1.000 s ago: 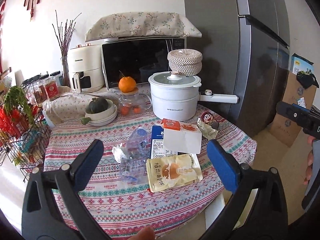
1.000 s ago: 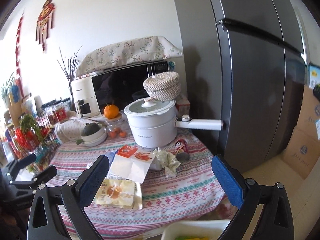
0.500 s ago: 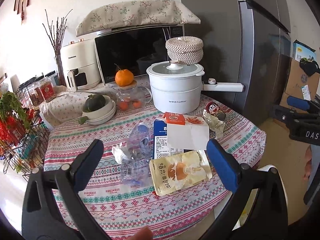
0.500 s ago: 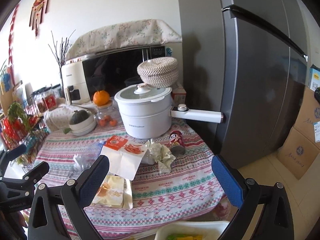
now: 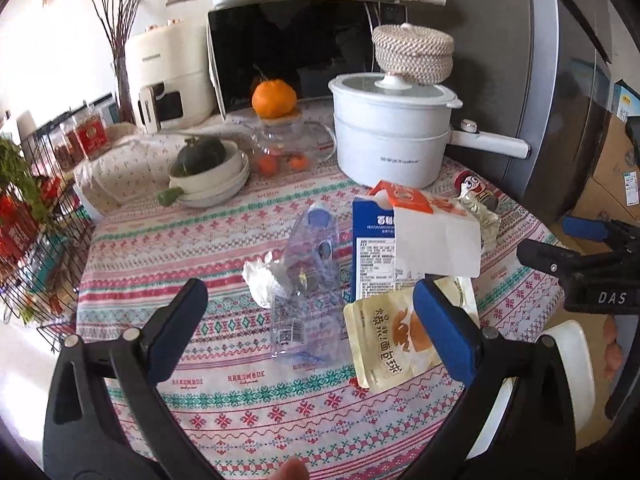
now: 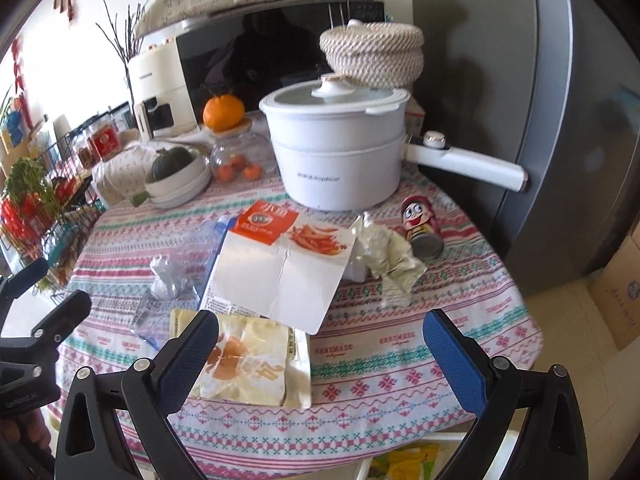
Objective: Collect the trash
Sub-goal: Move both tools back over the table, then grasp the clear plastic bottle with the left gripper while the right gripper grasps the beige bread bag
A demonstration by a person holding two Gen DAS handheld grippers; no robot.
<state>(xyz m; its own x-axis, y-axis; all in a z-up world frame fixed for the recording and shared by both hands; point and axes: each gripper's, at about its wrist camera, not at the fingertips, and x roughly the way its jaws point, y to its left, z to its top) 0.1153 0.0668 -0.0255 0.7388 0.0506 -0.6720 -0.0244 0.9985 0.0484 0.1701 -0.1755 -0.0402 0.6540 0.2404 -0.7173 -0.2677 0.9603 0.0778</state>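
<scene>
Both tongs hung wide and empty over the littered worktop point(image 5: 240, 412).
Left tongs point(image 5: 310, 322) framed a crushed plastic bottle point(image 5: 310, 280) beside a yellow snack pouch point(image 5: 384, 344); right tongs point(image 6: 320, 344) stood over that pouch, a flattened carton point(image 6: 280, 276) beyond, then crumpled wrapper point(image 6: 390, 264), small can point(image 6: 422, 226), white electric pot point(image 6: 340, 152).

Crushed clear plastic bottle point(image 5: 310, 280) left of flattened blue carton point(image 5: 374, 248), yellow snack pouch point(image 5: 386, 344) in front, white electric pot point(image 5: 390, 132) behind, crumpled white tissue point(image 5: 264, 280) beside bottle.
</scene>
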